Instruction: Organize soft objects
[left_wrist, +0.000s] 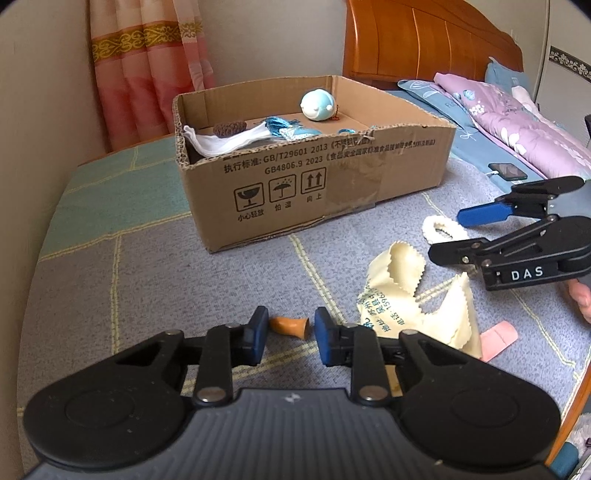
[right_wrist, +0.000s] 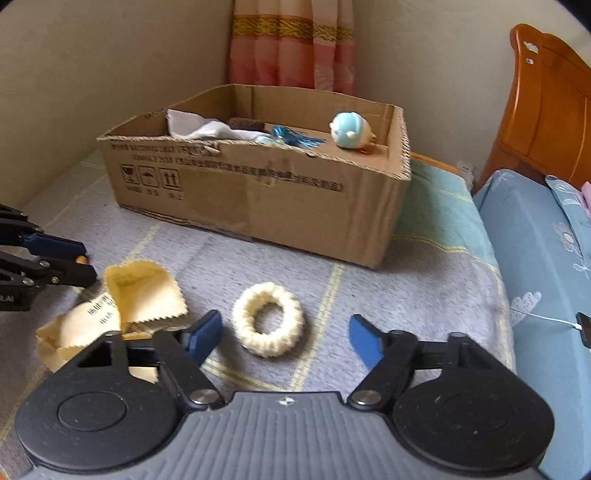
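Now my left tool is clamped on the orange piece, while my right tool, still apart, should settle squarely around the cream ring between its fingers.

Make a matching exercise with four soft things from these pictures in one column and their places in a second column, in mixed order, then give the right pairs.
Things:
1. round pale-blue plush toy
2. cream knitted ring
3. small orange cone-shaped piece
4. pale-yellow zigzag-edged cloth

Places:
A. between the fingers of the left tool
B. inside the brown cardboard box
C. on the grey bedcover, in front of the open right tool
D. crumpled on the bedcover between the two tools

Pairs: 1-B, 2-C, 3-A, 4-D
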